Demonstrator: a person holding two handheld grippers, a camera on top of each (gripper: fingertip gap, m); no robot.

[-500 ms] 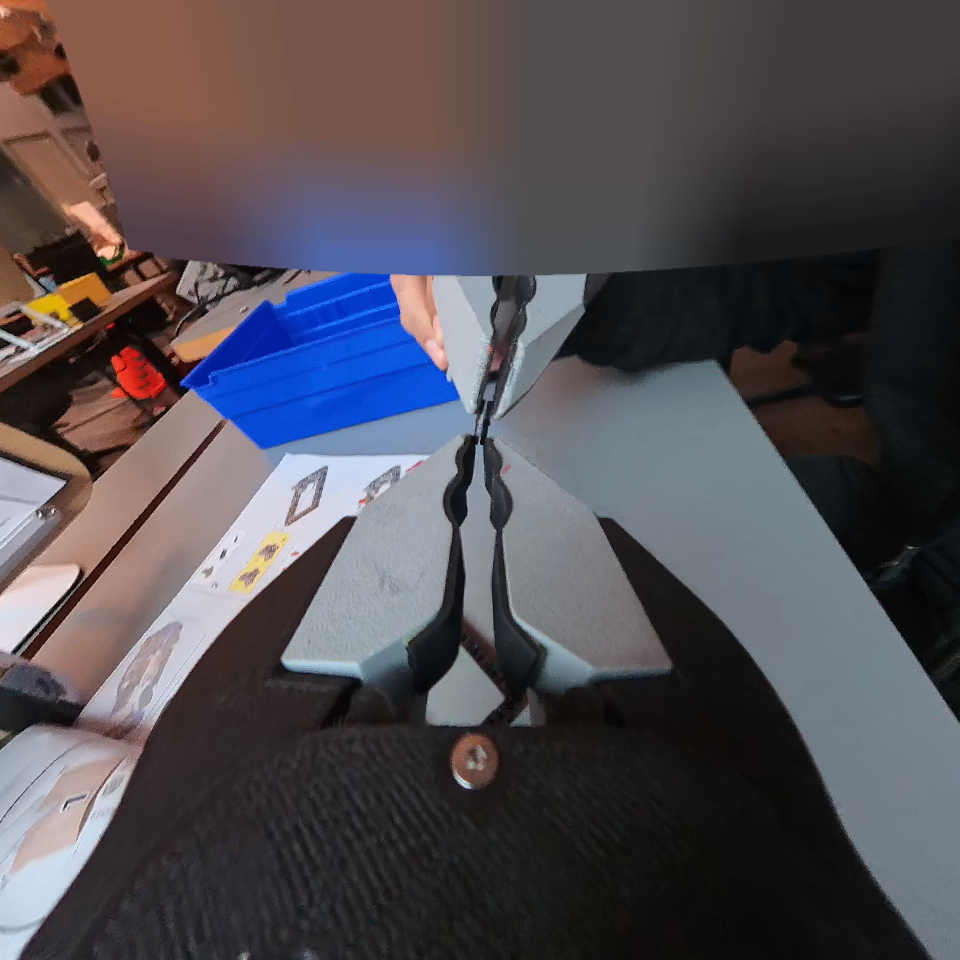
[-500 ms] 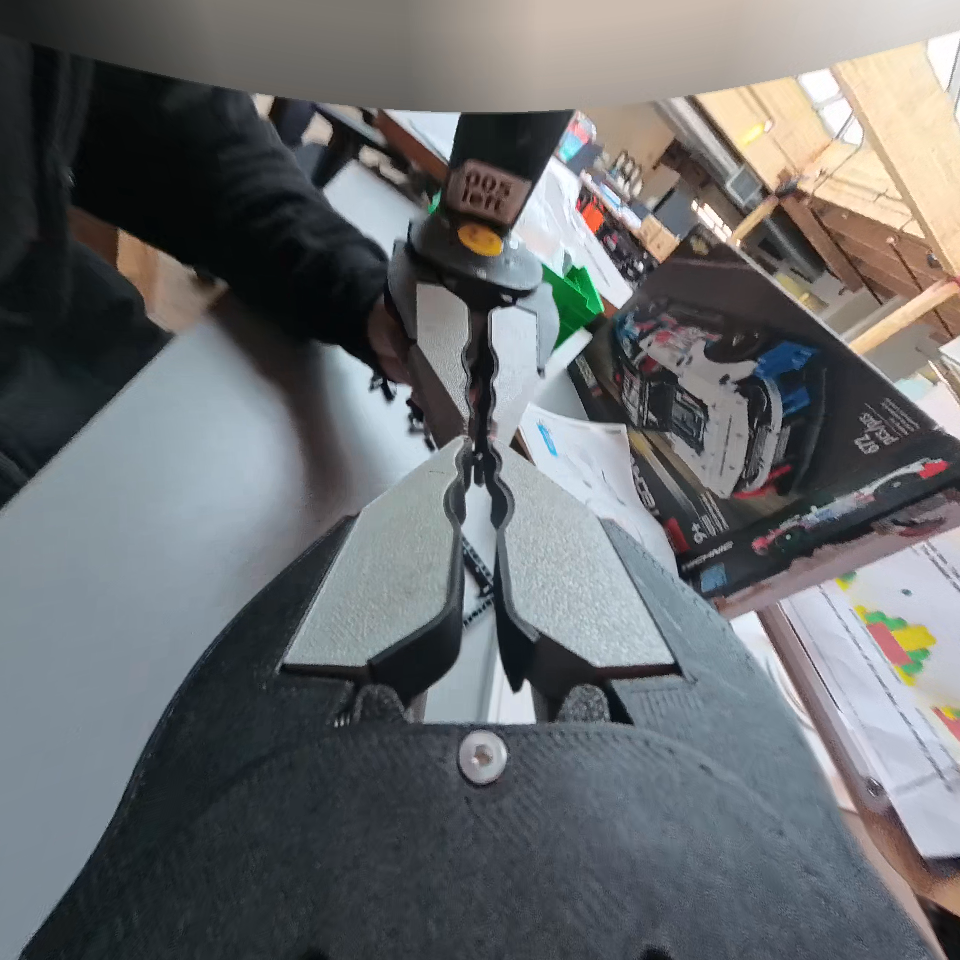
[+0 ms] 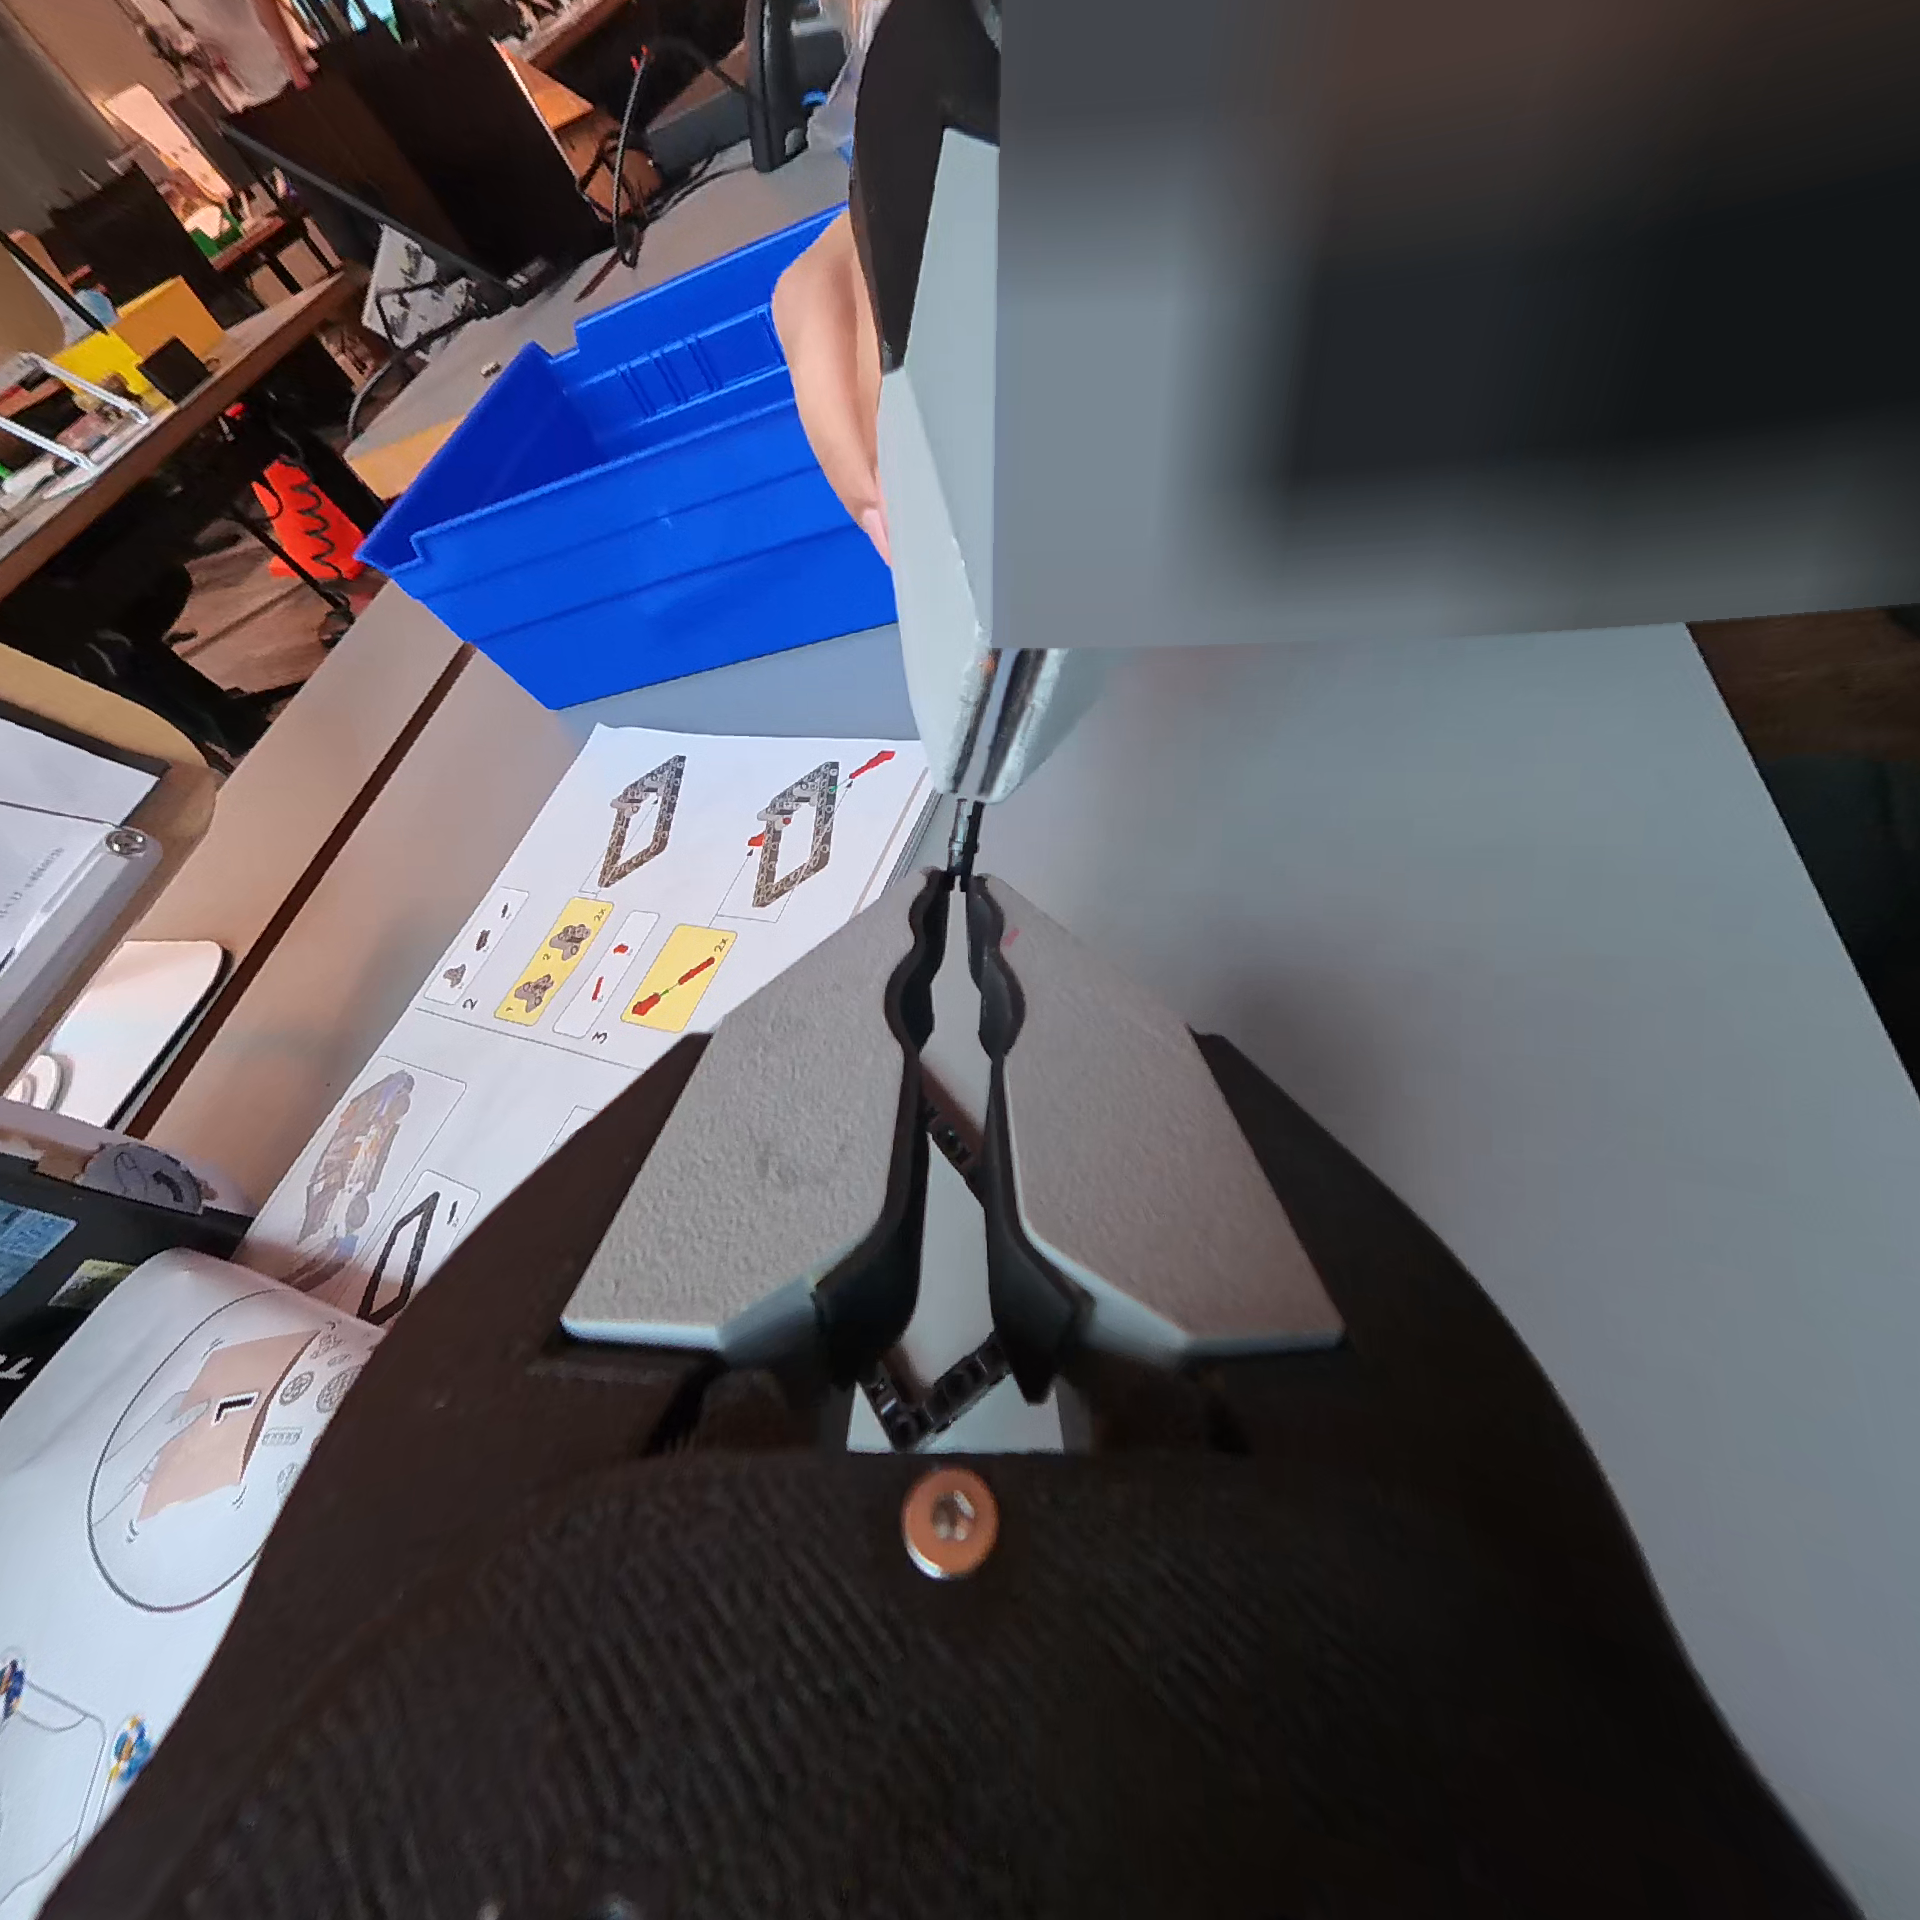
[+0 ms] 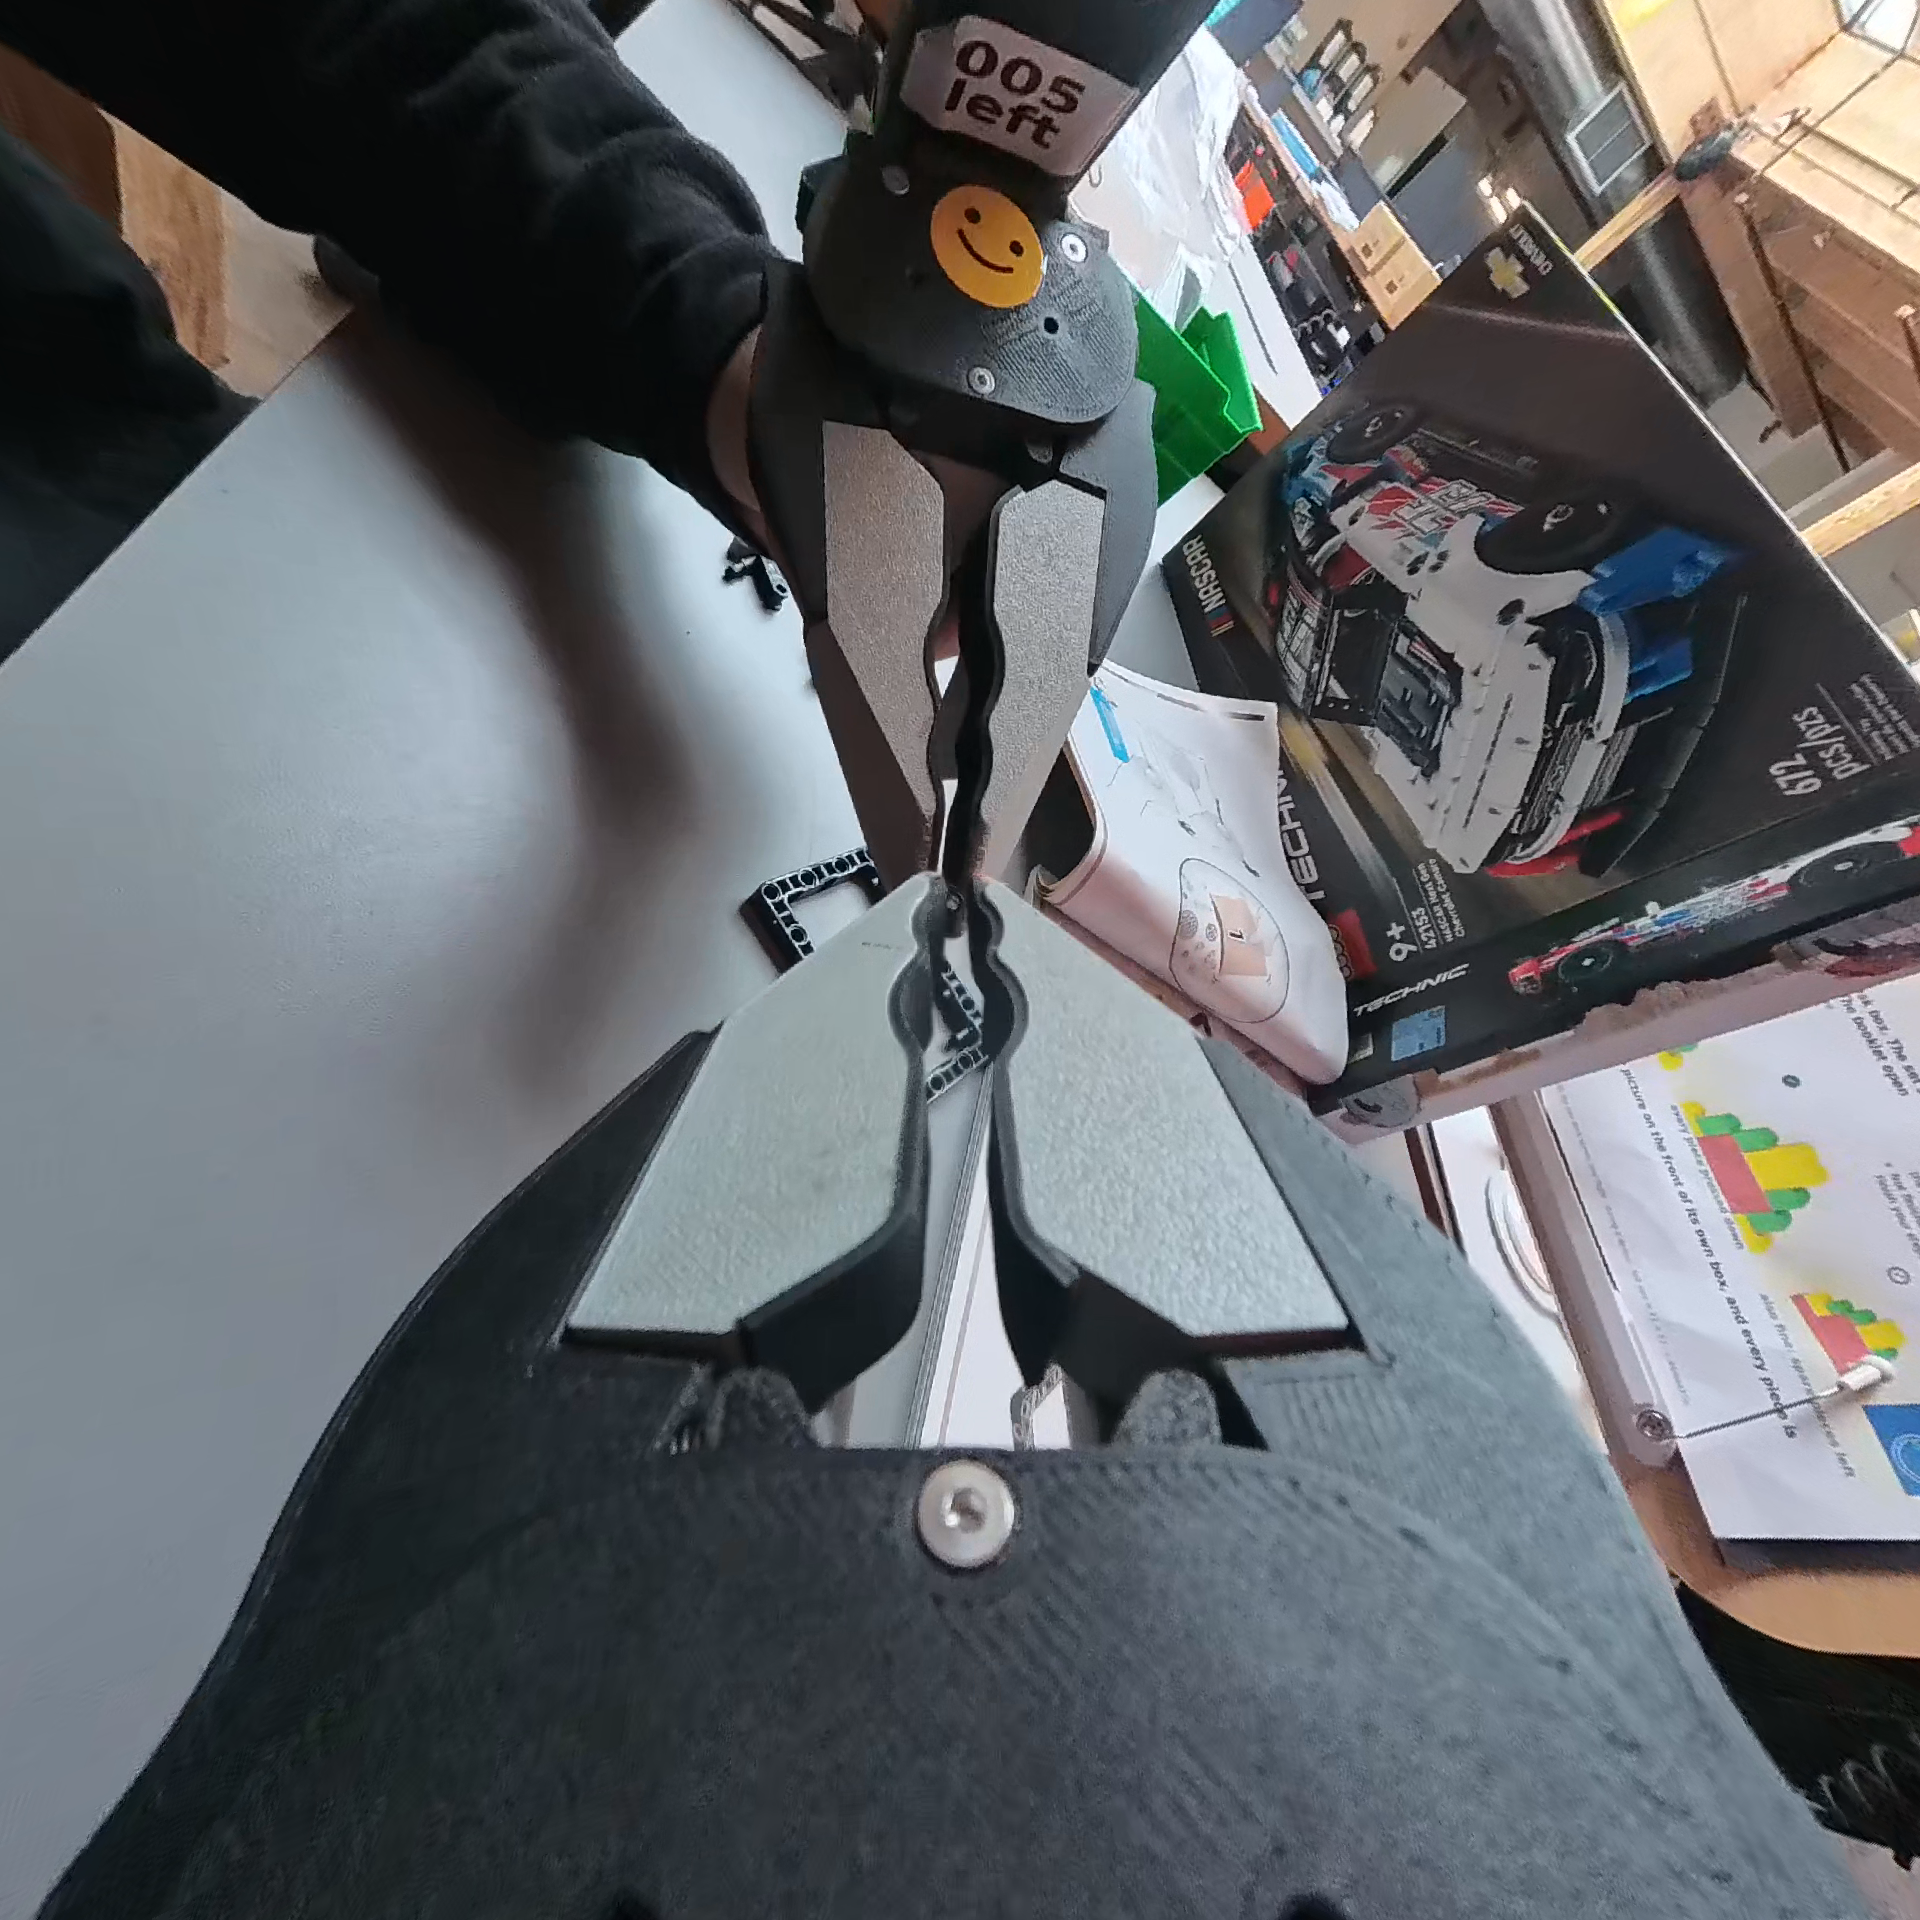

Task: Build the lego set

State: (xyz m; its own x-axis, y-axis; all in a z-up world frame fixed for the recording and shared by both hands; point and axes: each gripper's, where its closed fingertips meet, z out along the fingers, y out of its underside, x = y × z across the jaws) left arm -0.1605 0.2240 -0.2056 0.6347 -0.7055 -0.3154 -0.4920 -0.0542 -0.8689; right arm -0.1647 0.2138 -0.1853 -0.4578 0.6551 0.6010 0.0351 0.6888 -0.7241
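Note:
My left gripper [image 3: 957, 883] and my right gripper [image 4: 961, 914] meet tip to tip above the grey table [image 3: 1403, 935]. Both are shut, and a small dark pin [image 3: 963, 836] sits pinched between their tips. In the left wrist view the right gripper [image 3: 971, 774] comes down from above. In the right wrist view the left gripper [image 4: 961, 868] points down at mine. A black Lego frame [image 4: 816, 904] lies on the table below the tips. It also shows through my left gripper's gap [image 3: 940, 1387].
An open instruction booklet [image 3: 665, 935] lies left of the grippers, with a blue bin [image 3: 644, 540] behind it. The Lego set box [image 4: 1507, 675] stands to the right, with a green bin [image 4: 1195, 405] behind it. Small black pieces [image 4: 758, 571] lie near a person's dark sleeve [image 4: 540, 208]. Both grippers' tips are close together, under 4 cm apart.
Both grippers stay tip to tip but now stand closer and steeper to each other. The views have tilted down, so more of the booklet and the black frame shows.

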